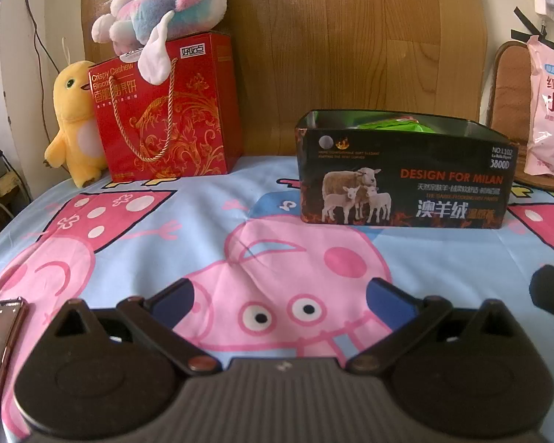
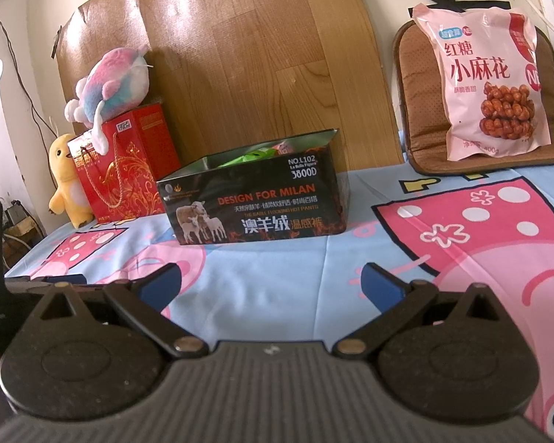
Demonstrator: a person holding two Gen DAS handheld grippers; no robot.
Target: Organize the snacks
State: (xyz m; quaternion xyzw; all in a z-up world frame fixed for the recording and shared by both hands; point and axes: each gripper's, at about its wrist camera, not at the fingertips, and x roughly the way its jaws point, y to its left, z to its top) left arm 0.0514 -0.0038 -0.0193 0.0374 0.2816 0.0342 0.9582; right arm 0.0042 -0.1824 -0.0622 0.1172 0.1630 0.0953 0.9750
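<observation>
Empty spread right claw (image 2: pixel 271 282); beyond, open black box (image 2: pixel 255 206), green packets (image 2: pixel 256 155) inside.

Left black two-finger gripper with blue pads (image 1: pixel 280 297): jaws spread wide, nothing between them, pointing forward and level, low over the surface. Blue pads (image 1: pixel 175 301) face inward.

Right black two-finger gripper with blue pads (image 2: pixel 271 282): same posture, jaws wide apart and empty, held low, aimed forward. One blue pad (image 2: pixel 382 282) angled inward. Neither gripper touches anything.
</observation>
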